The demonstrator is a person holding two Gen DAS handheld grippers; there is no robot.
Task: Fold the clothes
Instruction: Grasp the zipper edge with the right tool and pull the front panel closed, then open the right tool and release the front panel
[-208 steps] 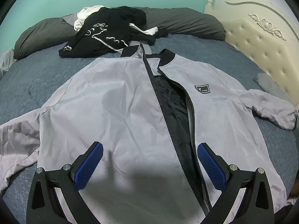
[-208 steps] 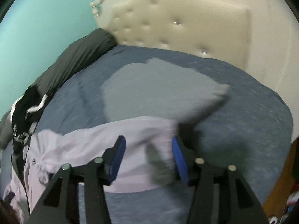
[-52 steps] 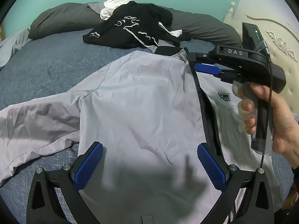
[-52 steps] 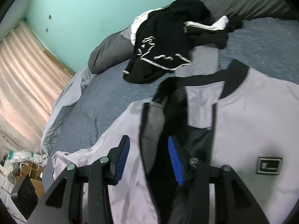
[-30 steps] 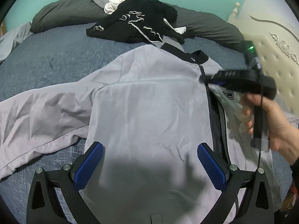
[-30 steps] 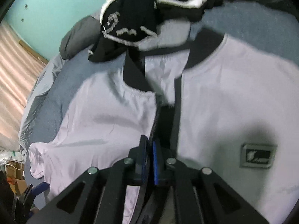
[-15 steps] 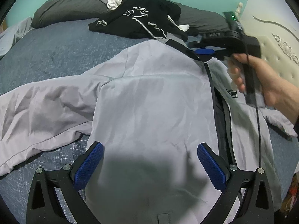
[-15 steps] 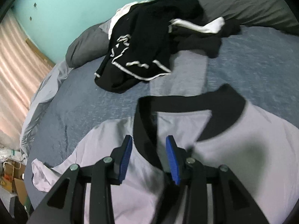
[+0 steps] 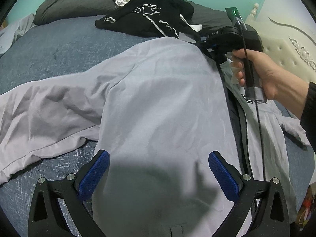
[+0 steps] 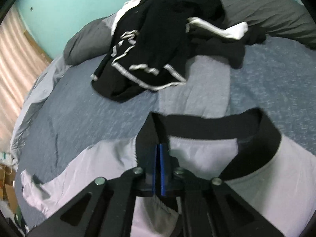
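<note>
**Right tongs clamped on jacket collar, left tongs wide open**

Grey jacket (image 9: 162, 102) w/ black collar (image 10: 217, 124) lies spread front-up on the blue bedspread (image 9: 59, 45), one sleeve trailing off to the left in the left wrist view. Zip front partly open, dark lining showing along the opening.

Right gripper (image 10: 159, 154): jaws have just closed, blue pads pressed together on the collar's black edge at the zip side. In the left wrist view the person's hand (image 9: 256, 69) grips its handle up near the jacket's neck.

Left gripper (image 9: 158, 169): jaws spread wide, nothing between the pads, hovering over the jacket's lower front.

Beyond the collar: black garment w/ white trim (image 10: 158, 45) heaped by the grey pillows (image 10: 266, 11). Cream headboard (image 9: 286, 45) on the right, teal wall (image 10: 69, 4) behind.
</note>
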